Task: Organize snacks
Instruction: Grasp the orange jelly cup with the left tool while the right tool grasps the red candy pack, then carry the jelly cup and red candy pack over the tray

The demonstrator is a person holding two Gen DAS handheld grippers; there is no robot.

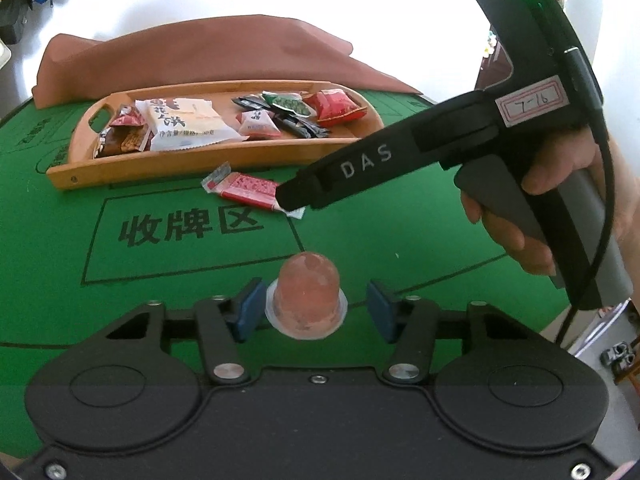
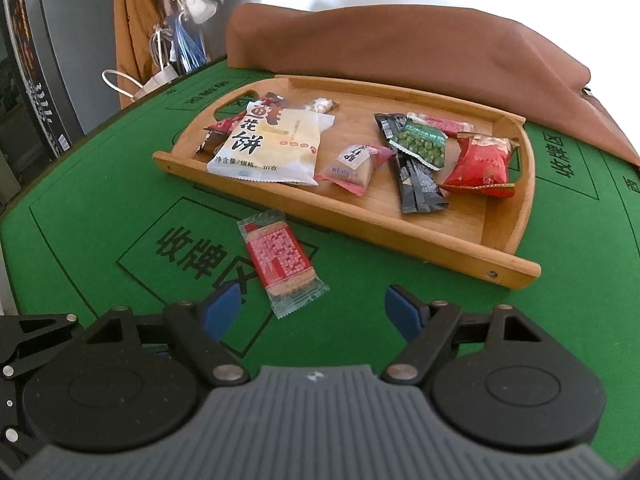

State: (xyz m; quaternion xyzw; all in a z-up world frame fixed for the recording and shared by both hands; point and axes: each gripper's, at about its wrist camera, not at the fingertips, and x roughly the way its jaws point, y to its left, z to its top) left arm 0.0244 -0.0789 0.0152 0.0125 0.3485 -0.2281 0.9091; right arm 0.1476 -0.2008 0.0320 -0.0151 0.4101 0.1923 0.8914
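A wooden tray [image 1: 224,160] [image 2: 420,236] on the green table holds several snack packets, among them a white pastry pack [image 2: 272,144], a red bag [image 2: 480,164] and a green pea pack [image 2: 420,142]. A red wafer packet [image 1: 244,190] [image 2: 280,260] lies on the felt in front of the tray. My right gripper [image 2: 316,308] is open, hovering just over the packet's near end. A pink jelly cup [image 1: 308,296] lies on the felt between the blue pads of my left gripper [image 1: 316,308], which is open around it, not touching.
A brown cloth [image 1: 208,52] [image 2: 400,48] lies heaped behind the tray. The right hand-held gripper body [image 1: 480,132] reaches across the left wrist view. Bags and clutter [image 2: 176,20] hang beyond the table's far left edge. Bare green felt [image 1: 60,240] lies left.
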